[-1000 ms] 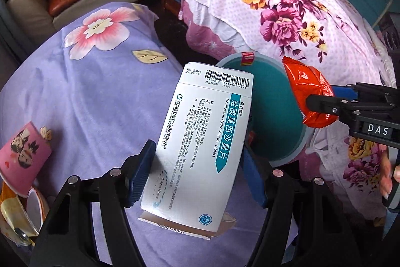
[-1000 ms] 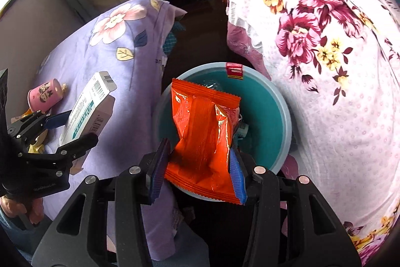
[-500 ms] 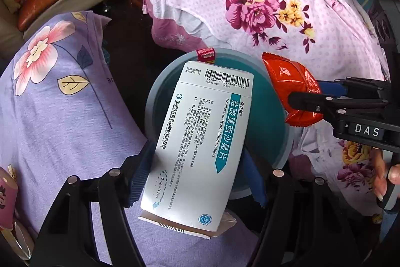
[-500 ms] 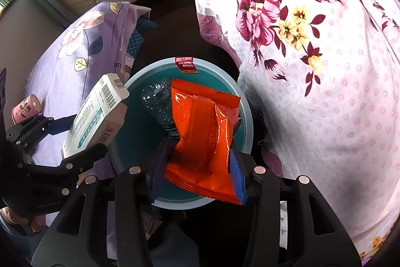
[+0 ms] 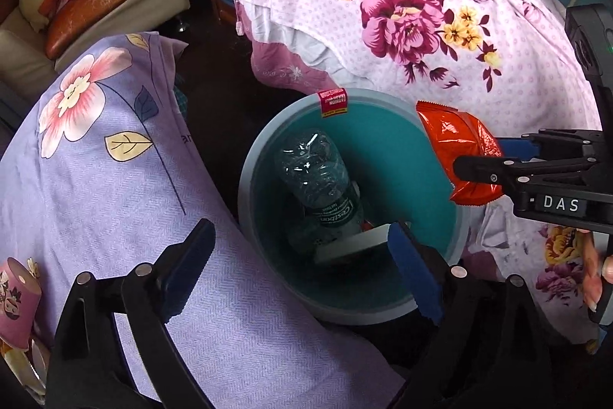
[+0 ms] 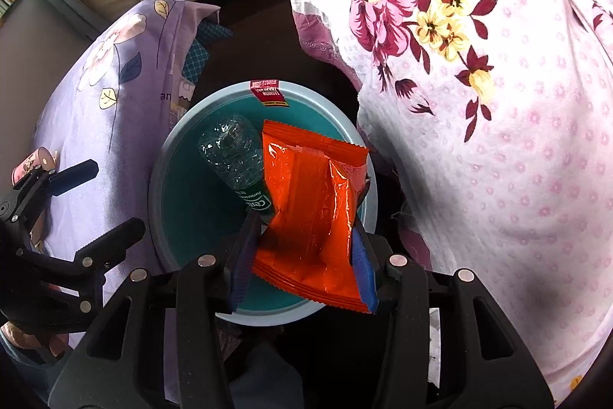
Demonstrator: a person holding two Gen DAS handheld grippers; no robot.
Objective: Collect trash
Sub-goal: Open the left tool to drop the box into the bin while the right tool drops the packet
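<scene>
A: Two covers flank the bin (image 5: 406, 144) in the left wrist view: a lilac cover (image 5: 95, 186) on the left, a pink floral cover (image 5: 440, 10) above and right. A pink cup (image 5: 17, 301) lies at the lower left edge.

B: And inside the bin?

A: A clear bottle (image 5: 318, 175) lies on the teal bottom, with a white box (image 5: 352, 244) just beside it, low in the bin. The left gripper (image 5: 302, 267) hangs over the bin's near rim; its jaws are opening, wide apart, with nothing between the pads.

B: The right one?

A: At the right edge, pinching an orange packet (image 5: 459, 148) over the bin's right rim.

B: Now the right wrist view.

A: The right gripper (image 6: 302, 255) is pressed onto the packet (image 6: 310, 217) from both sides. The packet hangs above the bin (image 6: 184, 217) and hides part of the bottle (image 6: 230, 152). A red label (image 6: 268, 92) sits on the far rim. The left gripper (image 6: 92, 202) stands spread at the left, beside the bin, over the lilac cover (image 6: 115, 94). The pink cover (image 6: 498, 102) fills the right.
</scene>
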